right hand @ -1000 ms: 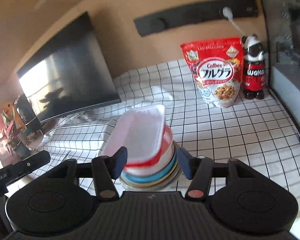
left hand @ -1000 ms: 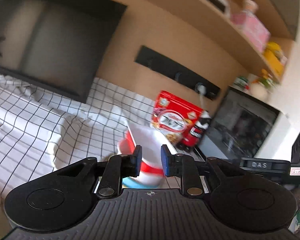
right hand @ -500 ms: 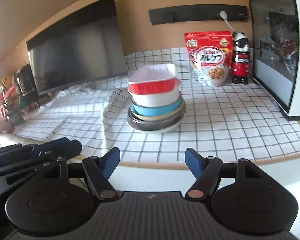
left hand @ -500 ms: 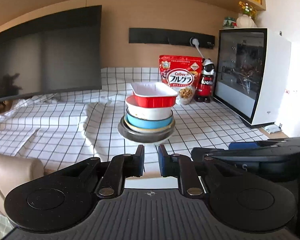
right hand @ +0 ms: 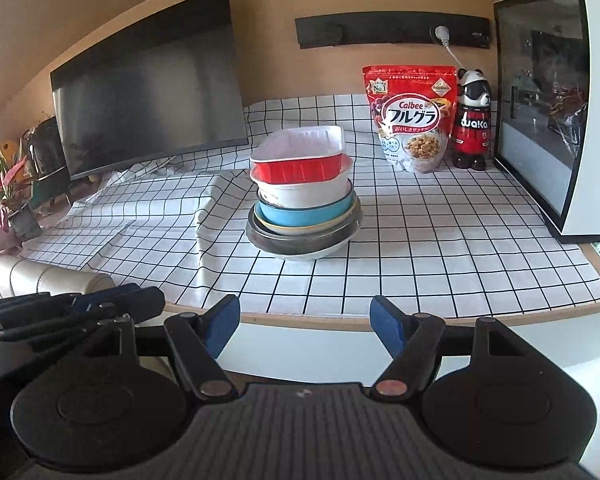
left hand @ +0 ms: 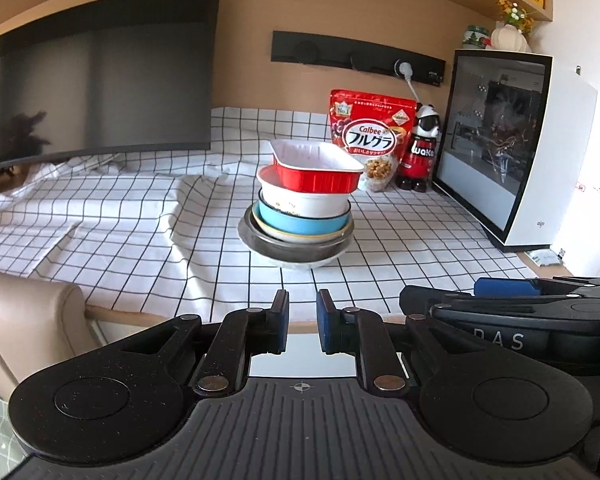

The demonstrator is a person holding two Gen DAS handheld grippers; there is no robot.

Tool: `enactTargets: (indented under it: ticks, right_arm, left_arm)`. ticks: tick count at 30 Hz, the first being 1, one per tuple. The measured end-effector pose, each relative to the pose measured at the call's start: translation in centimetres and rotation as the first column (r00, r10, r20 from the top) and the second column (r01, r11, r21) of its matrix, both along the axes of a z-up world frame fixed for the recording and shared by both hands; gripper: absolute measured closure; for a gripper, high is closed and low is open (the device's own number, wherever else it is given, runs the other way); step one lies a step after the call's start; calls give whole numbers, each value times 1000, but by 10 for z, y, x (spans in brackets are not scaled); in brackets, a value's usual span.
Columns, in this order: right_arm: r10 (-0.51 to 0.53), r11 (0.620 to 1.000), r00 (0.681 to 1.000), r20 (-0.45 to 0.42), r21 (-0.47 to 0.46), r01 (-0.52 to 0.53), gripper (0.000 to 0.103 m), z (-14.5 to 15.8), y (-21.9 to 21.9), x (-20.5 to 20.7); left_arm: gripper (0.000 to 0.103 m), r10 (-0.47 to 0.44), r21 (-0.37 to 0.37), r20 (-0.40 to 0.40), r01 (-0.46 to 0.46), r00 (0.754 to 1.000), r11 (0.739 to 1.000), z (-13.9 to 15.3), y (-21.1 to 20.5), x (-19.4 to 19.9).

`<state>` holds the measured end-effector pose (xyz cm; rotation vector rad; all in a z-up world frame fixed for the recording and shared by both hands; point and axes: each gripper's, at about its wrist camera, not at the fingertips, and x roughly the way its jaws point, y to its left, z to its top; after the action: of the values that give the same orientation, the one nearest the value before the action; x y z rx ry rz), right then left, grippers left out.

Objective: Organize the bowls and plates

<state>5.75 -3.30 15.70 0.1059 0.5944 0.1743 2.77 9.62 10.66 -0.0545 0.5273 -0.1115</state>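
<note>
Left gripper (left hand: 302, 327) nearly closed, narrow gap, nothing held; right gripper (right hand: 305, 330) wide open, empty. Both off the bench (right hand: 440, 248) near edge, side by side. Stack (right hand: 304, 204) dead ahead mid-bench, about equidistant; red tray (right hand: 300, 160) topmost, long axis crosswise, slightly tilted. Stacking likely complete.

Ahead of both tongs, open checked bench (right hand: 420, 248) leads unobstructed to the dish stack (right hand: 304, 208). Beyond the stack, right, the cereal bag (right hand: 414, 120) and panda bottle (right hand: 471, 120) stand close together. A white cabinet (right hand: 596, 120) blocks the far right; a monitor (right hand: 152, 80) blocks the left rear.
</note>
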Motion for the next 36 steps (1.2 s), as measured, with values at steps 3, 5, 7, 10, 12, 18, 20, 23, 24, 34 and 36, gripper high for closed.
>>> enactTargets:
  ticks: [3,5,7,10,12,18,20,23,24,34,36]
  right_arm:
    - [2,1000,1000,-4,-4,-2,30,0,1,1]
    - [2,1000,1000,-3,-9,-2,30,1,2,2]
    - [3,1000,1000,-3,-11,-3,30,1,2,3]
    - [2,1000,1000,-4,-12,-2,30,2,2,3]
    - [4,1000,1000,-3,-15,-4,30,2,2,4]
    - [9,1000,1000,5,-29,-9,30,3,3,5]
    - [11,1000,1000,2,-27,-11,30,3,2,4]
    - [15,999,1000,5,-29,-15,30,4,3,4]
    - [16,999,1000,5,-30,-16,30,4,3,4]
    - [24,999,1000,2,-28,-24,30,4,1,6]
    - [25,999,1000,2,-28,-25,30,4,1,7]
  left_arm:
    - [86,4,1,-7,-4,1000,1000,-1,1,0]
    - [86,3,-1,-13,-3,1000,1000,-1,3,2]
    - [86,3,-2,-18,-3,1000,1000,-1,4,3]
    - [86,4,-8,-26,-4,1000,1000,-1,5,4]
    - [86,3,-11,-25,-4,1000,1000,0,6,5]
    - [86,2,-11,-25,-2,1000,1000,1,6,6]
    - [86,2,-11,-24,-2,1000,1000,2,5,6]
    - [86,0,-11,-26,0,1000,1000,2,4,5]
    - [86,0,-11,-27,-1,1000,1000,2,4,5]
    - [86,5,-22,-37,-6,999,1000,3,5,7]
    - [86,4,-22,-38,-5,999,1000,3,6,7]
